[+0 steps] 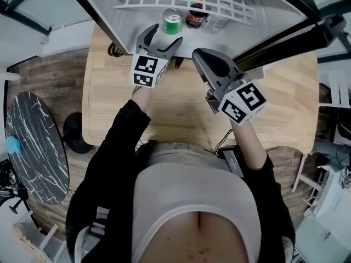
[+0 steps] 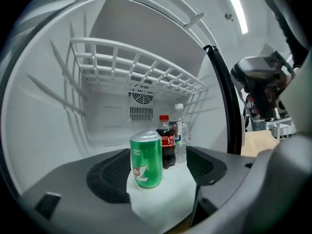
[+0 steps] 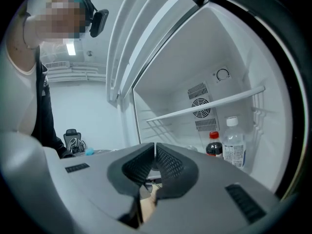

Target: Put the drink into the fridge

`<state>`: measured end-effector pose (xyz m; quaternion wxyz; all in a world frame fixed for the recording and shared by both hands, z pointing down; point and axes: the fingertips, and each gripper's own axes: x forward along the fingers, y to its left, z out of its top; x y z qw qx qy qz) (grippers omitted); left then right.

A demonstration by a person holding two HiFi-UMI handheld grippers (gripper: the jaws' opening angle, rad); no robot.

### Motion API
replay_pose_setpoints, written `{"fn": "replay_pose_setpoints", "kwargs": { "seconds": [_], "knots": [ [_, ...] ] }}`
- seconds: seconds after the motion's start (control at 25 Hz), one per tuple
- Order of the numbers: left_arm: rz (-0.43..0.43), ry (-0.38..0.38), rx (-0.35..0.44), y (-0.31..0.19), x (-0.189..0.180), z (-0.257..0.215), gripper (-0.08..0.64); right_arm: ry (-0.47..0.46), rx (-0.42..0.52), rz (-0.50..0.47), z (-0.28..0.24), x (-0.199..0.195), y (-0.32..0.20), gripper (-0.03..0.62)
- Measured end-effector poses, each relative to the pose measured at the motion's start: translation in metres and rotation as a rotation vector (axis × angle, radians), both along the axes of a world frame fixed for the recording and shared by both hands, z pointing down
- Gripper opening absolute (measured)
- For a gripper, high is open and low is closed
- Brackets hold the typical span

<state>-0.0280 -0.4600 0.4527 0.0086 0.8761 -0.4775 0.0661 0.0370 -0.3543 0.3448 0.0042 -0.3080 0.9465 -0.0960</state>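
Observation:
A green drink can stands upright on the white floor of the open fridge. My left gripper is open just in front of it. In the left gripper view the green can stands between the two spread jaws with a gap on each side, and the left gripper holds nothing. My right gripper hovers over the wooden table to the right of the can, shut and empty. In the right gripper view the right gripper has its pads pressed together.
A cola bottle and a clear water bottle stand behind the can, near the fridge's right wall. A white wire shelf spans the fridge above. The fridge door hangs open at right. A round marble table is at left.

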Motion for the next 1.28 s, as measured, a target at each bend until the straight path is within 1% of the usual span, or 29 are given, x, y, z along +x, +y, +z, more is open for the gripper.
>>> {"fn": "replay_pose_setpoints", "kwargs": {
  "seconds": [0.12, 0.24, 0.32, 0.44, 0.56, 0.68, 0.8, 1.04, 1.28],
  "knots": [
    [-0.001, 0.009, 0.023, 0.013, 0.001, -0.012, 0.346, -0.005, 0.004, -0.007, -0.002, -0.001, 0.000, 0.031],
    [-0.008, 0.029, 0.042, 0.024, 0.000, -0.026, 0.293, -0.011, 0.007, -0.012, -0.003, -0.001, 0.000, 0.031],
    [-0.015, 0.049, 0.054, 0.031, 0.000, -0.036, 0.274, -0.019, 0.008, -0.009, -0.004, 0.001, -0.001, 0.031],
    [-0.023, 0.078, 0.070, 0.042, 0.000, -0.049, 0.213, -0.029, 0.010, -0.004, -0.006, 0.003, -0.002, 0.031],
    [-0.029, 0.082, 0.078, 0.052, 0.001, -0.057, 0.167, -0.038, 0.012, -0.004, -0.008, 0.004, -0.003, 0.031],
    [-0.035, 0.087, 0.077, 0.060, 0.004, -0.063, 0.096, -0.044, 0.014, -0.007, -0.008, 0.004, -0.002, 0.031],
    [-0.032, 0.092, 0.086, 0.066, 0.008, -0.071, 0.055, -0.051, 0.018, -0.011, -0.010, 0.005, -0.002, 0.031],
    [-0.031, 0.118, 0.110, 0.078, 0.014, -0.089, 0.009, -0.060, 0.023, -0.014, -0.013, 0.008, 0.000, 0.031],
    [-0.014, 0.124, 0.122, 0.089, 0.023, -0.098, 0.005, -0.058, 0.025, -0.019, -0.015, 0.012, 0.004, 0.031]
  ]
}}
